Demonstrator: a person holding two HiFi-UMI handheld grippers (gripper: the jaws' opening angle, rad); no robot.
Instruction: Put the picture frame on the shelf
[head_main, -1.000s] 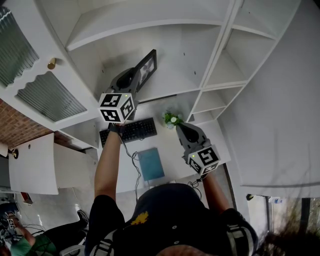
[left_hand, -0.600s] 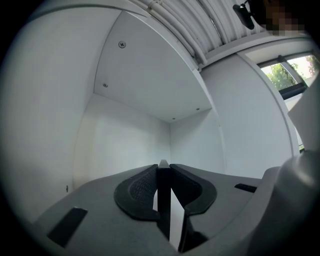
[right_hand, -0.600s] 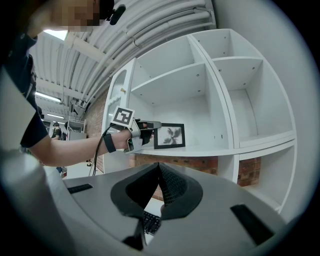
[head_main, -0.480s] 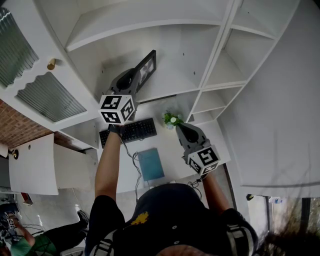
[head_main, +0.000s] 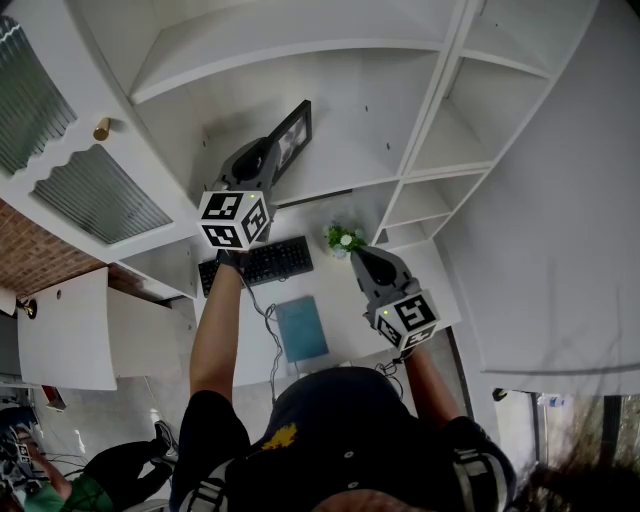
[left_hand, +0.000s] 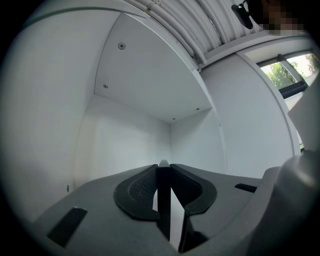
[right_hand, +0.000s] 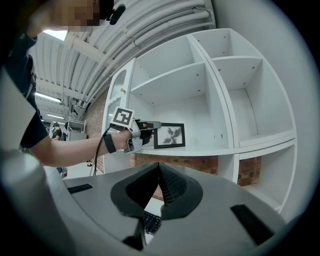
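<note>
A black picture frame (head_main: 292, 138) with a plant print stands on the white shelf board (head_main: 335, 178); the right gripper view shows it upright (right_hand: 170, 135) near the compartment's left side. My left gripper (head_main: 277, 152) is shut on the frame's left edge. In the left gripper view that dark edge (left_hand: 163, 200) runs straight between the two pads of the left gripper (left_hand: 164, 172), with the empty white compartment behind. My right gripper (head_main: 362, 256) hangs lower, over the desk, away from the shelf. In its own view the right gripper (right_hand: 159, 175) has its pads together with nothing held.
Below the shelf a desk carries a black keyboard (head_main: 258, 262), a small potted plant (head_main: 343, 239) and a blue-green pad (head_main: 301, 328). A cabinet door with a brass knob (head_main: 103, 127) stands at the left. More shelf compartments (head_main: 470, 120) lie to the right.
The left gripper and the frame have barely shifted at the shelf. The right gripper has stayed in place.
</note>
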